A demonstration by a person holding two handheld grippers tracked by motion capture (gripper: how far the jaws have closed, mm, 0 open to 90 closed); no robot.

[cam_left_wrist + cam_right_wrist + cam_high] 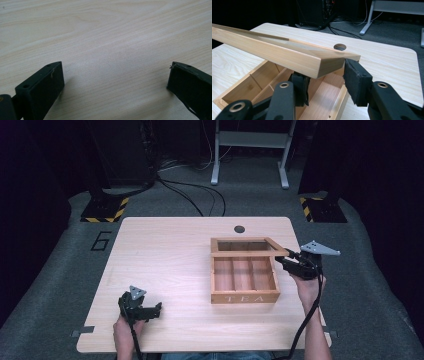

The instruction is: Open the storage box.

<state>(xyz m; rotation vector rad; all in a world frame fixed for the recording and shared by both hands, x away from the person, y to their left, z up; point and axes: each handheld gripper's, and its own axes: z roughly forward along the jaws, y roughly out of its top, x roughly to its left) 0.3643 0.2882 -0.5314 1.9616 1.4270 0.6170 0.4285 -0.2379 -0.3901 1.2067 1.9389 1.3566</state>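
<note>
My right tool [324, 82] grips the lid [287, 53] corner of the tea box [244, 297]. My left tool [113, 82] stands wide over bare desk [105, 37].

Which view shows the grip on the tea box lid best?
Right gripper view: the right gripper fingers clamp the lid corner up close. The high view shows the half-raised lid small; the left gripper view shows bare table.

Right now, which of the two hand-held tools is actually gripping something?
The right tool, beside the tea box: it is clamped on the corner of the box's raised lid. The left tool rests open over bare table.
</note>
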